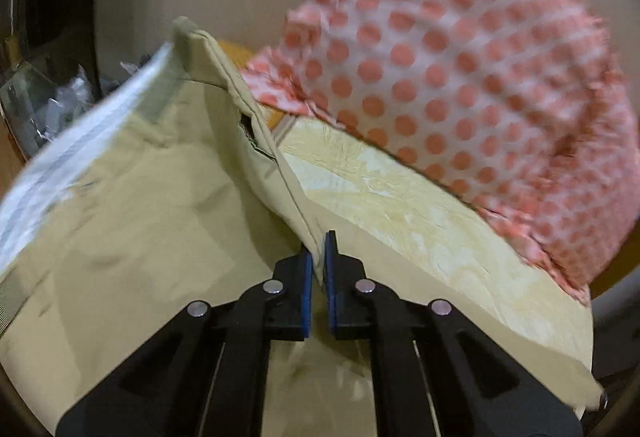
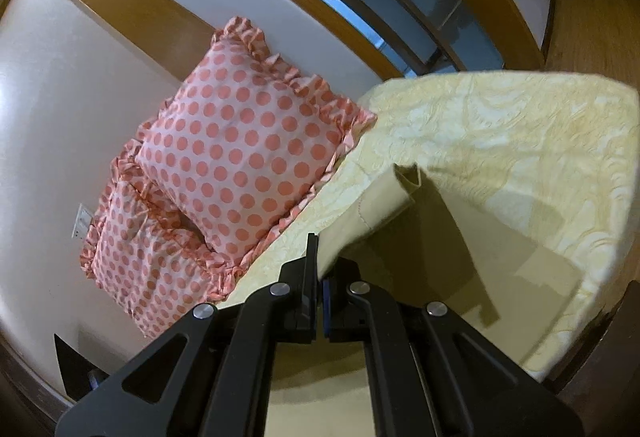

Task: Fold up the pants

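The left claw (image 1: 319, 261) is clamped on a seam edge of the khaki pants (image 1: 132, 197), which rise away leftward above the bed (image 1: 400, 205). The right claw (image 2: 320, 269) pinches a leg hem, its cloth stretching forward-right.

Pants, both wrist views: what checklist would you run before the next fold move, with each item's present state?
1. Left gripper shut on the pants: ok.
2. Right gripper shut on a pants edge: ok.
3. Cloth lifted off the bedspread: ok.
4. Dotted pillows apart from the cloth: ok in the right view, cannot tell in the blurred left.
5. Legs aligned: cannot tell.
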Available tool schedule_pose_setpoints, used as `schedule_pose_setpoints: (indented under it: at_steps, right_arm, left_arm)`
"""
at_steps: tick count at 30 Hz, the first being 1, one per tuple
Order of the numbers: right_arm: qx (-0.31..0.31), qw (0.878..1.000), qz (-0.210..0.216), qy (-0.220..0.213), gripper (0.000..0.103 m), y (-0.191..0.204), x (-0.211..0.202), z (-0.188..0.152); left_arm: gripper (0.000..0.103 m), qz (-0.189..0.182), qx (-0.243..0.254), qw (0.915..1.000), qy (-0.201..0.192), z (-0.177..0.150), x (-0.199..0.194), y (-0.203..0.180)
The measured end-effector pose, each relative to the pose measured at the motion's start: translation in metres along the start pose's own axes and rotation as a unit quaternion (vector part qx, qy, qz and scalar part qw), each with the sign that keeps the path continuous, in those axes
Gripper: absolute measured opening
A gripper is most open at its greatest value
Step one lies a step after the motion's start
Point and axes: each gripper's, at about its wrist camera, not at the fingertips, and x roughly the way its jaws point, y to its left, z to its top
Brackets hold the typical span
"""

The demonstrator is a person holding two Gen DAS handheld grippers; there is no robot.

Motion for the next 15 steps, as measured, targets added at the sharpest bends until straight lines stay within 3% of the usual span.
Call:
schedule_pose_setpoints:
  at_steps: [3,6,10,15]
  right_arm:
    - [0.006,1.000,-0.017,-0.005,0.001,-0.014,-0.013,-0.002]
    - [0.030,0.998,-0.045,0.008,0.001,-0.038,-0.018,-0.010]
    - [0.056,0.996,-0.071,0.025,0.001,-0.063,-0.020,-0.019]
    - [0.060,0.995,-0.076,0.034,0.002,-0.074,-0.021,-0.022]
  left_arm:
    - [0.006,-0.010,0.005,0.9994,-0.033,-0.051,-0.069,0.019]
    - [0.007,0.007,-0.005,0.9995,-0.031,-0.116,-0.111,0.044]
    - [0.007,0.023,-0.030,0.9993,-0.005,-0.167,-0.117,0.063]
    - [0.015,0.024,-0.033,0.9989,-0.025,-0.180,-0.120,0.068]
